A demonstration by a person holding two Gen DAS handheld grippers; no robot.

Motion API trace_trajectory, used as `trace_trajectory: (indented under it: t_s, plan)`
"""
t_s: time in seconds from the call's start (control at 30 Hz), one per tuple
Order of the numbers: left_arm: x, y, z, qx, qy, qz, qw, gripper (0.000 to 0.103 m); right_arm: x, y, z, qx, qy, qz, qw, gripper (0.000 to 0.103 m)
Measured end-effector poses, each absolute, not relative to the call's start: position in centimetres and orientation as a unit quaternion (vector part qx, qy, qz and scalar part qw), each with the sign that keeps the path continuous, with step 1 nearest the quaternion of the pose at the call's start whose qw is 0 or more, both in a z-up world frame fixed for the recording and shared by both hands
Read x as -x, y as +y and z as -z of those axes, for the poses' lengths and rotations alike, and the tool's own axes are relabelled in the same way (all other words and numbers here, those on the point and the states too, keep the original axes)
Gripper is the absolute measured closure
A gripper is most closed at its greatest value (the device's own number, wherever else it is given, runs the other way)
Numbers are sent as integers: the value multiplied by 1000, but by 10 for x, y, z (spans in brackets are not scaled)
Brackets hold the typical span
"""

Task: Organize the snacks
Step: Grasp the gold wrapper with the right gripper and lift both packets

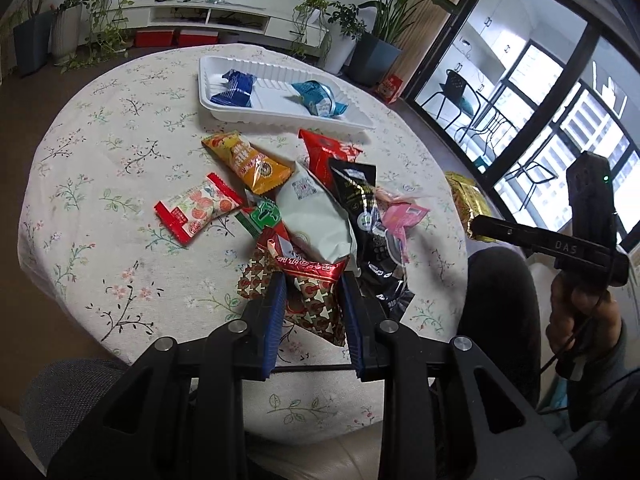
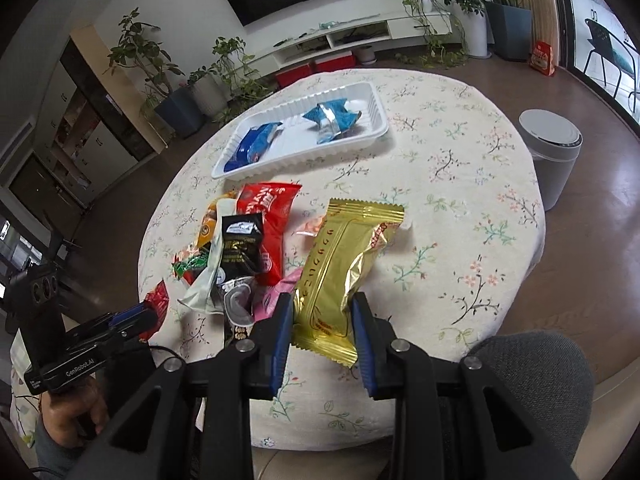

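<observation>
Left wrist view: left gripper clamps a red mushroom-print packet between blue pads. Right gripper pinches the gold packet above the tablecloth.

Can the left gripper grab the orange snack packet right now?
Probably not yet: the left gripper is already shut on the red mushroom packet. The orange packet lies uncovered farther along the table.

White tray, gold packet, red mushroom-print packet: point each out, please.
white tray (image 2: 376, 98): right wrist view, bare right end wall.
gold packet (image 2: 340, 264): right wrist view, middle of the wrapper.
red mushroom-print packet (image 1: 314, 300): left wrist view, middle of the wrapper between the blue pads.
</observation>
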State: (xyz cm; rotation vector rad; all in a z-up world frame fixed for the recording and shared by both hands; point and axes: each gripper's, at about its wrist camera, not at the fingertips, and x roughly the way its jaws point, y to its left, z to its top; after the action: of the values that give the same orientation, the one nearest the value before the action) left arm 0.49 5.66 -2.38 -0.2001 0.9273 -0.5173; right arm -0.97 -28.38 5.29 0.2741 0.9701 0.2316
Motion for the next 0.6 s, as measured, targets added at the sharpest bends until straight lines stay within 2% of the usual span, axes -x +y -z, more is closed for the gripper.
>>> trace_trajectory:
  t_s: [0.37, 0.6]
  plan:
    - [-43, 73, -20, 104, 407, 250, 873, 78, -29, -325, -70, -141, 434, -73, 887, 71]
    - [-109, 68, -51, 89, 389, 253, 881, 78, -80, -340, -96, -126, 401, -67, 905, 71]
